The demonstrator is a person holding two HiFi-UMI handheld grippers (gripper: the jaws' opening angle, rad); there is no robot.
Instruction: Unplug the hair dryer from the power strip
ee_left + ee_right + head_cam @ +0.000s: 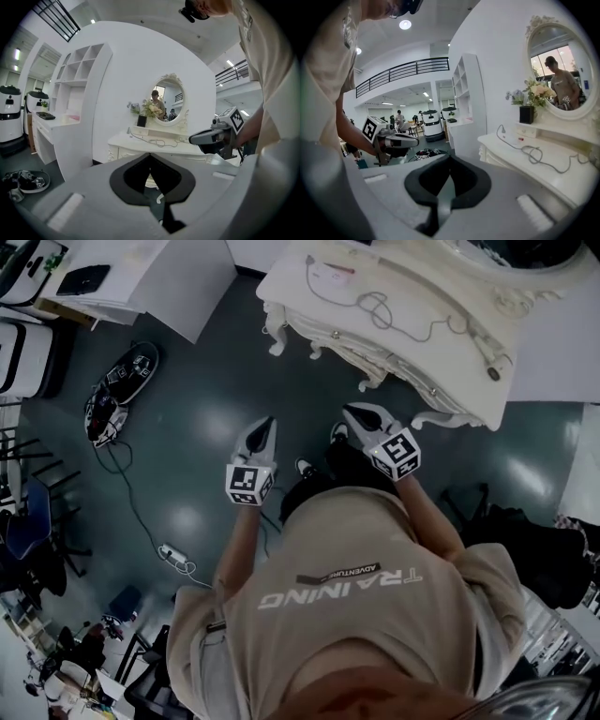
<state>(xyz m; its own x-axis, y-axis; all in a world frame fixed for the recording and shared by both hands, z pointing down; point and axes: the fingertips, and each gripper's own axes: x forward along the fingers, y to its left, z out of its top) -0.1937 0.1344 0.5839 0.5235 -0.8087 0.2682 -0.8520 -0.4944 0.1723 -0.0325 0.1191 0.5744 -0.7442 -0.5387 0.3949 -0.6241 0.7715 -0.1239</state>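
Left gripper point(267, 424) and right gripper point(350, 412), both grey, jaws closed on nothing, held over the dark floor near the ornate white dressing table point(291, 287). On its top we find a white power strip point(330, 274) and looped grey cord point(528, 150); the hair dryer itself we cannot distinguish.

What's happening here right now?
A person stands at a white dressing table, holding the left claw and right claw in the air short of it, both shut and empty. What looks like a power strip lies on the tabletop with a cable looping away from it. Nothing is gripped yet; I can't pick out the hair dryer.
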